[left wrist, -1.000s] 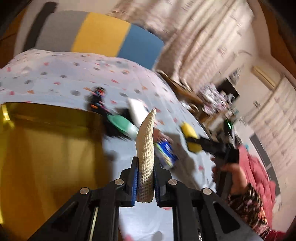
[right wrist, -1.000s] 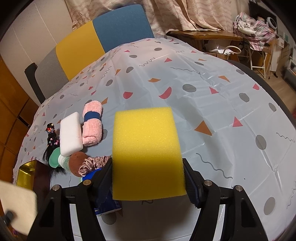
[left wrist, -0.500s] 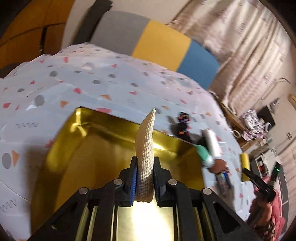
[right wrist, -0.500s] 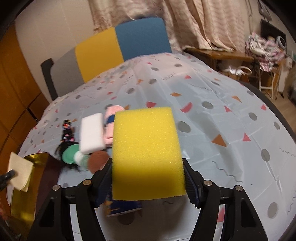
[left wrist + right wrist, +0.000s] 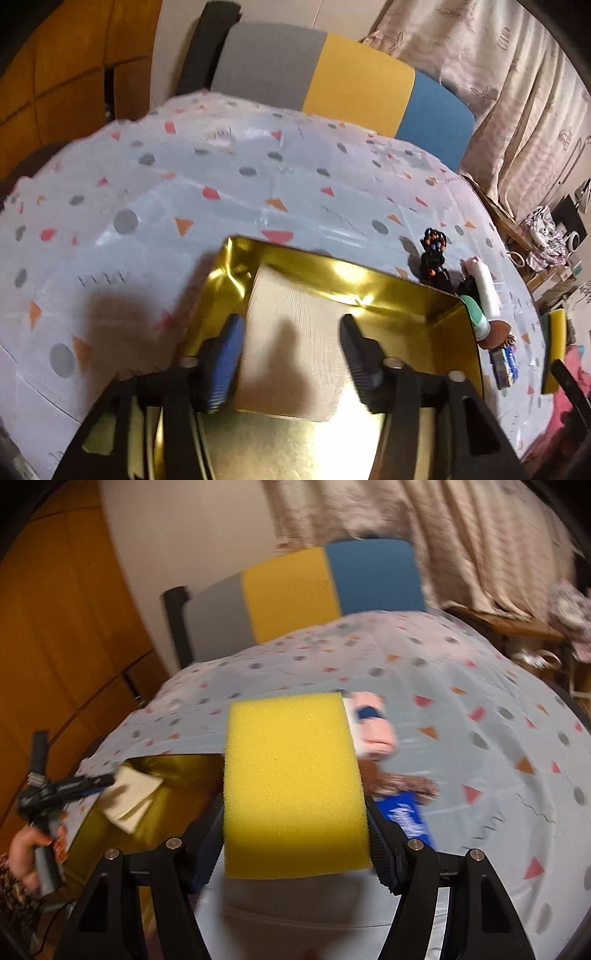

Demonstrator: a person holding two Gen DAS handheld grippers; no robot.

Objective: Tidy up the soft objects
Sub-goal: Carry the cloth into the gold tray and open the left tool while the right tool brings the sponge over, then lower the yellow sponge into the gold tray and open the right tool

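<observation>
Jaws opening around woven beige cloth (image 5: 295, 343)

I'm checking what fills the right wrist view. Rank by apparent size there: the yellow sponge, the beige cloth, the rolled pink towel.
1. Yellow sponge, by far the largest, though it sits right at the camera, so nearness inflates it.
2 and 3. Beige cloth and rolled pink towel: too alike to rank, and the towel is blurred and partly hidden.

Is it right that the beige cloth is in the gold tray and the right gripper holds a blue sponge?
Not quite: the sponge in the right gripper is yellow, not blue, as the right wrist view shows. The rest stands: the beige cloth lies in the gold tray, between the opening fingers of the left gripper.
</observation>
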